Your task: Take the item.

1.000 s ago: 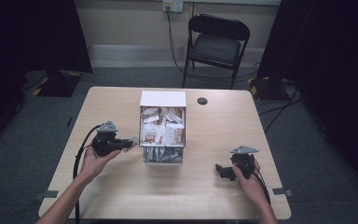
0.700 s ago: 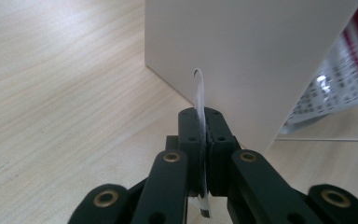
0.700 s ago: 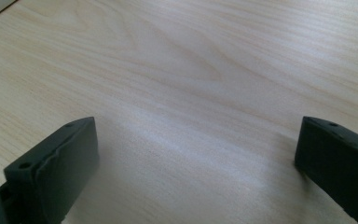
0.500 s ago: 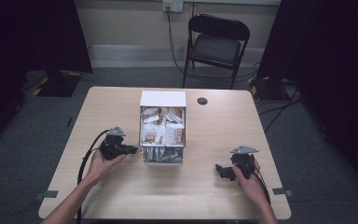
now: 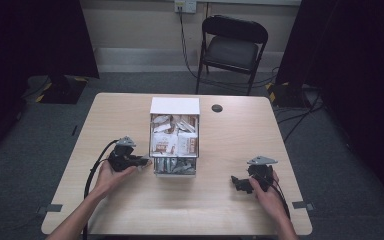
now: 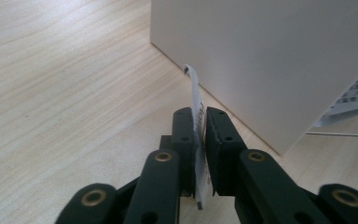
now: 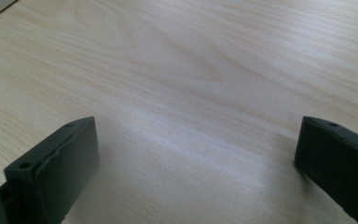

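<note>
A white box (image 5: 174, 106) full of small packets (image 5: 174, 141) stands mid-table. My left gripper (image 5: 143, 162) lies low by the box's front left corner. In the left gripper view its jaws (image 6: 199, 114) hold a thin white packet (image 6: 195, 93) edge-up between the pads, close to the box's white wall (image 6: 270, 60). These jaws have just been opening a little, and the packet still sits pinched between them. My right gripper (image 5: 237, 182) rests at the table's front right, its jaws (image 7: 196, 140) wide apart over bare wood with nothing between them.
A small black disc (image 5: 217, 108) lies on the table (image 5: 130, 205) behind the box to the right. A black folding chair (image 5: 232, 47) stands beyond the far edge. Cables trail from both grippers toward the person.
The left hand has come down and slightly forward to the tabletop beside the box. The right hand has not moved.
</note>
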`<state>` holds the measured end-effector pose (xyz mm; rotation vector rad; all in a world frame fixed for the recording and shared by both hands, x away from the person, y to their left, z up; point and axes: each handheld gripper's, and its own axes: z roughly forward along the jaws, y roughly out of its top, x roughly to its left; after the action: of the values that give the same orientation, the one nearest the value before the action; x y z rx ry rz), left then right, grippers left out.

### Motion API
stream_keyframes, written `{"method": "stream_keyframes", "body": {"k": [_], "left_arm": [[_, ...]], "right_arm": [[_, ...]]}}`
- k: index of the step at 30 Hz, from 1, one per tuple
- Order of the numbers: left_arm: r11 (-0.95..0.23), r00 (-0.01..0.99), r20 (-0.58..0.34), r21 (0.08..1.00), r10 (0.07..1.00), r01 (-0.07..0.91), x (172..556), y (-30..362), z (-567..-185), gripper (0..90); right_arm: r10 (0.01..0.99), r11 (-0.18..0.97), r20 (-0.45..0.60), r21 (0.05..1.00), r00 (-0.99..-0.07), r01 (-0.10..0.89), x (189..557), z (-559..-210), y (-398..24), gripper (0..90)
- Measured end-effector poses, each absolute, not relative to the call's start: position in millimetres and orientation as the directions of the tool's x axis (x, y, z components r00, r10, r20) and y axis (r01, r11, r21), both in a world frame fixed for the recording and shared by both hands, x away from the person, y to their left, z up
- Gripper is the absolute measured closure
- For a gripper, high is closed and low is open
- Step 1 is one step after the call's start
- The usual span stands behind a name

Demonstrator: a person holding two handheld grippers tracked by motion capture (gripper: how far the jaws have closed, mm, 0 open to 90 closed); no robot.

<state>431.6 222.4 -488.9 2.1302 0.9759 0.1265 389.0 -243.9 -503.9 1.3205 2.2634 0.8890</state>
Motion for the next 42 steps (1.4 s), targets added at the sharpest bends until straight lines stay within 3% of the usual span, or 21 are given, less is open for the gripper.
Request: {"method": "stream_keyframes", "body": {"k": [17,23,27,42], "left_arm": [[-0.394,0.667,-0.199,0.674,0.718,0.625,435,227,-491,49.3],[-0.396,0.656,-0.183,0.668,0.732,0.629,436,229,-489,28.6],[-0.396,0.657,-0.170,0.679,0.734,0.619,435,230,-487,21.9],[-0.367,0.650,-0.150,0.722,0.745,0.586,428,241,-471,18.3]], "right_arm": [[0.871,0.361,-0.003,0.682,-0.491,0.636,389,-504,-244,0.0],[0.871,0.361,-0.003,0.682,-0.491,0.636,389,-504,-244,0.0],[0.871,0.361,-0.003,0.682,-0.491,0.636,389,-504,-244,0.0],[0.871,0.361,-0.003,0.682,-0.491,0.636,389,-504,-244,0.0]]}}
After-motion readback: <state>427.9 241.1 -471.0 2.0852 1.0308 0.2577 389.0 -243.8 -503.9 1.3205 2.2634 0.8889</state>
